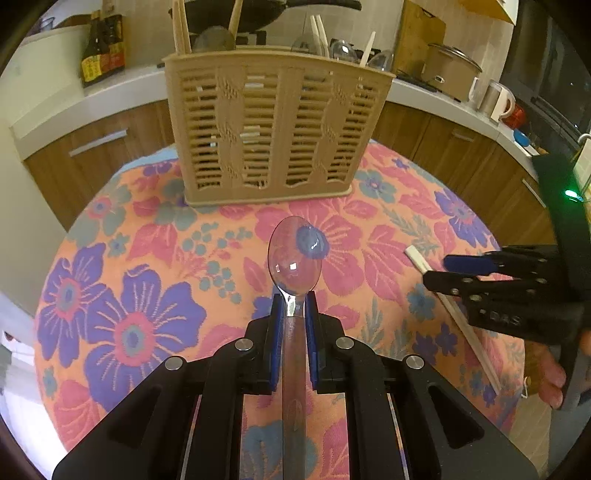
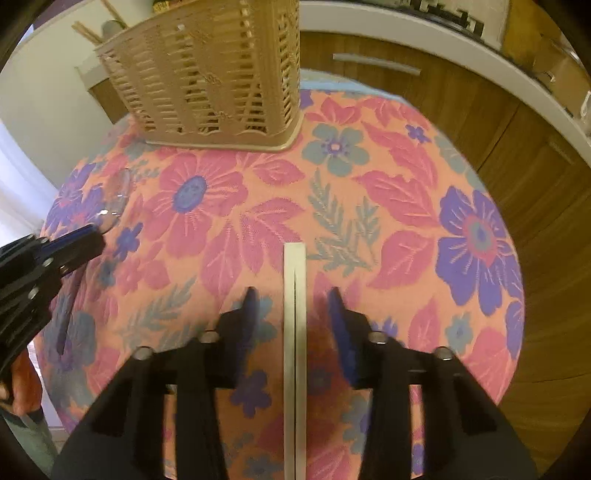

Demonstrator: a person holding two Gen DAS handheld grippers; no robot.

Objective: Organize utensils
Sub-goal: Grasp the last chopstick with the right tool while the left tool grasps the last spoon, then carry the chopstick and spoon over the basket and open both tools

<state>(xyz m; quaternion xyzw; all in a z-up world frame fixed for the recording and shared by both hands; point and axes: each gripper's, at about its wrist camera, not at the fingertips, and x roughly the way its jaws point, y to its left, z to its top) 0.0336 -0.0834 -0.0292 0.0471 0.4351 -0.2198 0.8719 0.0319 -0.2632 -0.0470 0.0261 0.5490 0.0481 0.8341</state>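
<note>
My left gripper (image 1: 294, 306) is shut on the neck of a metal spoon (image 1: 294, 254), bowl pointing toward the beige slotted utensil caddy (image 1: 273, 129) ahead. It also shows in the right wrist view (image 2: 86, 236) at the left, with the spoon bowl (image 2: 116, 195). My right gripper (image 2: 293, 295) is open, its fingers on either side of a pair of white chopsticks (image 2: 294, 332) lying on the floral tablecloth (image 2: 388, 206). In the left wrist view the right gripper (image 1: 447, 271) sits over the chopsticks (image 1: 417, 258) at the right. The caddy (image 2: 207, 81) holds several utensils.
The round table's edge curves close on all sides. Behind the caddy runs a white kitchen counter (image 1: 443, 99) with sauce bottles (image 1: 103, 48), a pan (image 1: 266, 11), a rice cooker (image 1: 452, 66) and a kettle (image 1: 498, 99). Wooden cabinets (image 2: 480, 110) stand beyond the table.
</note>
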